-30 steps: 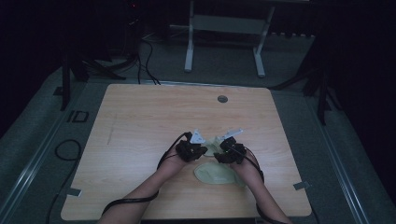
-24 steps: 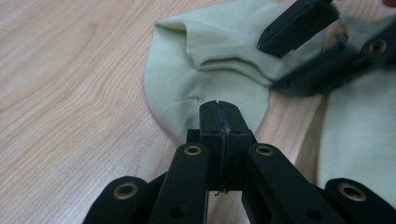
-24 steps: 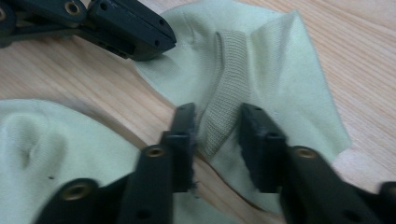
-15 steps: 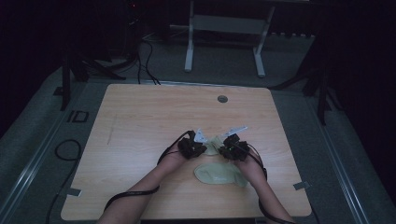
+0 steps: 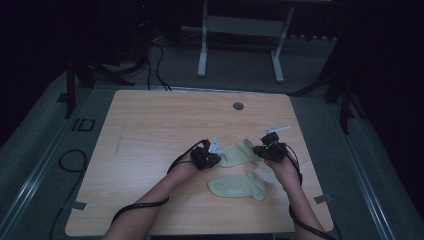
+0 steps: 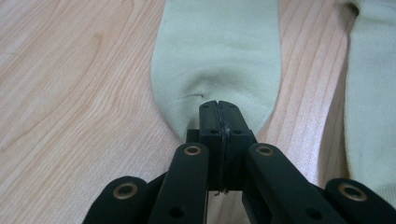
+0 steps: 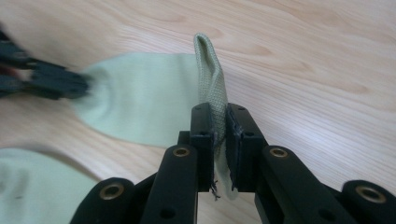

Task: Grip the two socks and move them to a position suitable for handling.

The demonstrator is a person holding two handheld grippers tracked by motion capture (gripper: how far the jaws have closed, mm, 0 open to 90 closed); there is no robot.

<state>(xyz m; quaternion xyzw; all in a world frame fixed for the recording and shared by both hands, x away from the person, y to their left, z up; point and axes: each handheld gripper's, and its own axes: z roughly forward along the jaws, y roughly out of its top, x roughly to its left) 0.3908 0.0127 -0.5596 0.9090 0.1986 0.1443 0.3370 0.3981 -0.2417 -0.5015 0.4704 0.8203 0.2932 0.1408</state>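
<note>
Far sock (image 5: pixel 239 153) stretched between both grippers above the bench (image 5: pixel 150 130).
Left gripper (image 6: pixel 218 108) pinches its toe, right gripper (image 7: pixel 218 122) has just been closing on its cuff; next, probably lay it over the near sock (image 5: pixel 237 186).

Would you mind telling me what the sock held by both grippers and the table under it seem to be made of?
The held sock looks like soft knitted fabric, pale green and matte: a fine ribbed weave shows on the cuff pinched in the right gripper, and it puckers where the left gripper clamps it. The table looks like light wood or wood-look laminate, smooth, with visible grain lines.
</note>
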